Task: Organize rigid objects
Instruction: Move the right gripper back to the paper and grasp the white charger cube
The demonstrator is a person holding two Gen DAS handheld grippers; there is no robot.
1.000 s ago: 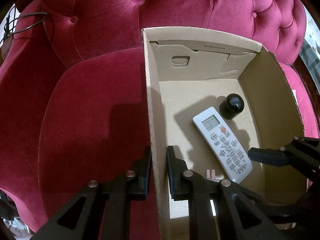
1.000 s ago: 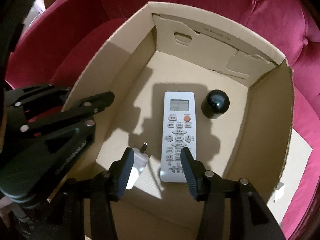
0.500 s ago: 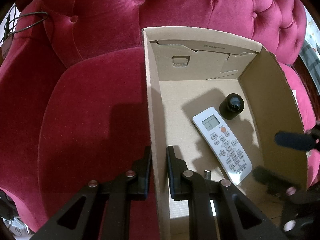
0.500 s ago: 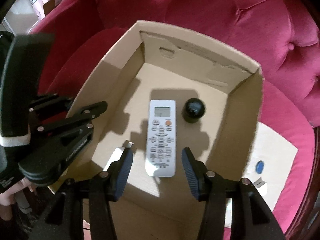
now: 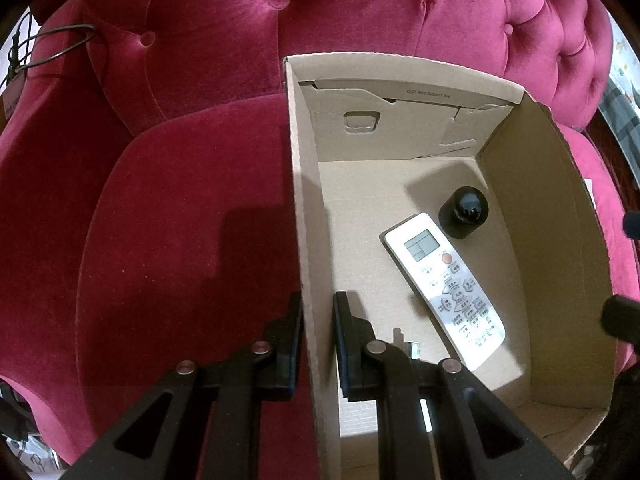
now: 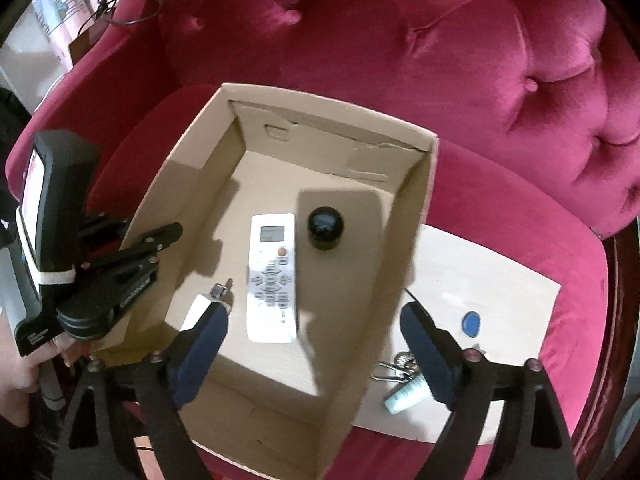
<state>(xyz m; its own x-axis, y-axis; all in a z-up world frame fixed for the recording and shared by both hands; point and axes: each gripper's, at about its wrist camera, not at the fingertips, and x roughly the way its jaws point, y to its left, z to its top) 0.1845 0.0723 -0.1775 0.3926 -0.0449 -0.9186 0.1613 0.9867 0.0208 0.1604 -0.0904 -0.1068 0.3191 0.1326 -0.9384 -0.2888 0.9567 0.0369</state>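
Note:
An open cardboard box sits on a red sofa seat. My left gripper is shut on its left wall, one finger inside and one outside; the right wrist view shows that gripper clamped there too. On the box floor lie a white remote, a black round-topped jar and a white plug charger. My right gripper hangs above the box's near right corner. Its jaws are opening wide, and nothing is pressed between the pads. In the left wrist view the remote and jar lie at the right.
A pale board lies on the cushion right of the box, bearing a blue disc, a keyring and a small white tube. The tufted sofa back rises behind. A person's hand holds the left tool.
The right gripper has risen out of the box and shifted right, and its jaws have spread much wider. The left gripper has kept its hold on the wall without moving.

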